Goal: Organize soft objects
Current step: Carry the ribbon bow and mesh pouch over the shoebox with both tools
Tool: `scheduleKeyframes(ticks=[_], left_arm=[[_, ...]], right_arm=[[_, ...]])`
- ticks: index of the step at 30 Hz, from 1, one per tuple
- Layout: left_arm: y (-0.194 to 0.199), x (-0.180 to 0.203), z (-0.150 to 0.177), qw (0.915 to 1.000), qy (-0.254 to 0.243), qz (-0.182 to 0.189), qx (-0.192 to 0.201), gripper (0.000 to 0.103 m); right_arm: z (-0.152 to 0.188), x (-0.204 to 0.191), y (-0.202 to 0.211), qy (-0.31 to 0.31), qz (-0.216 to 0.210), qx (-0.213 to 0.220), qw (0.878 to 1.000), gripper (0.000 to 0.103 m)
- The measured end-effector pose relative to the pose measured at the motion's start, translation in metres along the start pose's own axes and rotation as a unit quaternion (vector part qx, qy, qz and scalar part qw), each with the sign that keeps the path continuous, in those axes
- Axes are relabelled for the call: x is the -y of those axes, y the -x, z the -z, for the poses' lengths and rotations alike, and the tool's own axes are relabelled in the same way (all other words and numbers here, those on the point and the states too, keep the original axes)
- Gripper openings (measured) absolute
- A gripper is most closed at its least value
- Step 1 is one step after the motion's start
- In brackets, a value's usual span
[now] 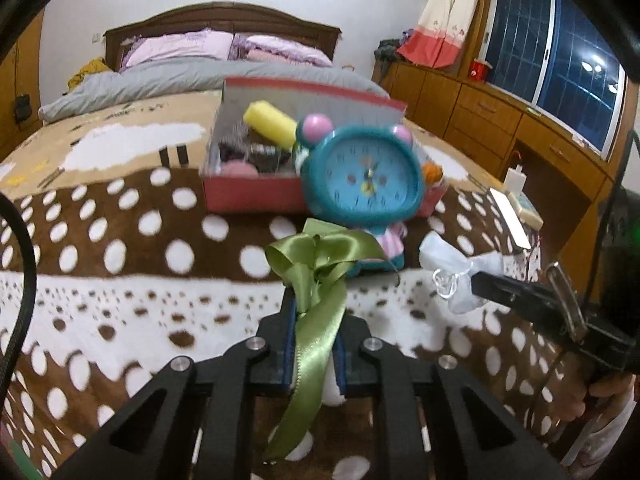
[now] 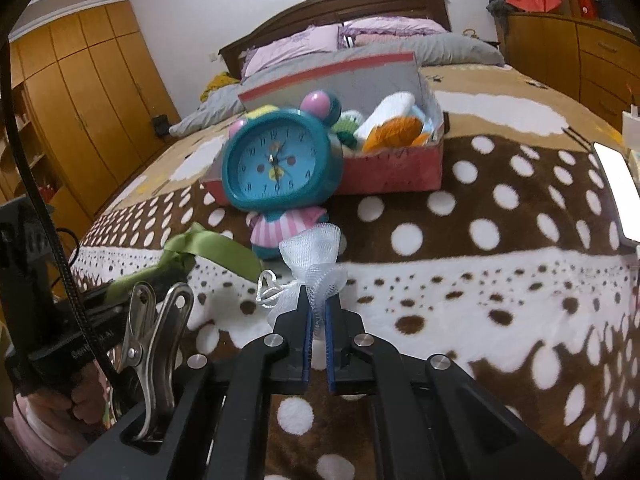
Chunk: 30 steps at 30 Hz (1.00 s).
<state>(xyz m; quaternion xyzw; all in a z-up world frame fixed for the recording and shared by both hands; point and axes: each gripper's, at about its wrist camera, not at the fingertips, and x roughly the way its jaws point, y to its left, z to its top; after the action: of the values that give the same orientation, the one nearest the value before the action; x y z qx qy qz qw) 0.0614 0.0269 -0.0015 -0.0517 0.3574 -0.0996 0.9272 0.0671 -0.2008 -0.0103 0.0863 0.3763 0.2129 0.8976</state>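
Clamped between the blue pads of the left gripper [image 1: 316, 312] is a green satin ribbon bow [image 1: 320, 256], its loops fanned above the fingertips and one long tail hanging back toward the camera. Satin is light, limp and slick — the hold sits just below the knot, where the layers bunch and are least likely to slide out. The right gripper [image 2: 318, 304] is likewise closed on a white mesh bow [image 2: 316, 256], pinched at its gathered waist beside a small cord loop; mesh is weightless, crushable and snag-prone, so the waist is the correct hold. Both bows are held clear above the spotted blanket [image 1: 120, 248]. Beyond them stands a teal alarm clock [image 1: 366, 172] — rigid, not a soft item. Just behind it, the open red box [image 2: 400, 168] already contains yarn and sponge-like pieces, the probable destination.
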Motion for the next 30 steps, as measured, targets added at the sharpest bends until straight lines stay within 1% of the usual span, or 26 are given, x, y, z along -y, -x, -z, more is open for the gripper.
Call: scheduleKeyframes(ticks=[5, 12, 17, 21, 30], left_arm=[[0.011, 0.002, -0.018, 0.9996, -0.011, -0.008, 0.025, 0.016], [0.014, -0.003, -0.05, 0.9991, -0.002, -0.009, 0.042, 0.016], [0.014, -0.004, -0.076, 0.9981, -0.007, -0.017, 0.058, 0.016], [0.008, -0.004, -0.099, 0.9975, -0.007, -0.021, 0.067, 0.016], [-0.014, -0.002, -0.14, 0.997, -0.013, -0.029, 0.07, 0.016]], right_arm=[[-0.01, -0.003, 0.012, 0.006, 0.002, 0.015, 1.0, 0.006], [-0.03, -0.007, 0.023, 0.02, 0.007, 0.033, 0.999, 0.006], [-0.05, -0.009, 0.027, 0.03, 0.012, 0.052, 0.998, 0.006], [-0.068, -0.011, 0.026, 0.039, 0.015, 0.062, 0.997, 0.006], [-0.107, -0.011, 0.015, 0.053, 0.02, 0.078, 0.995, 0.006]])
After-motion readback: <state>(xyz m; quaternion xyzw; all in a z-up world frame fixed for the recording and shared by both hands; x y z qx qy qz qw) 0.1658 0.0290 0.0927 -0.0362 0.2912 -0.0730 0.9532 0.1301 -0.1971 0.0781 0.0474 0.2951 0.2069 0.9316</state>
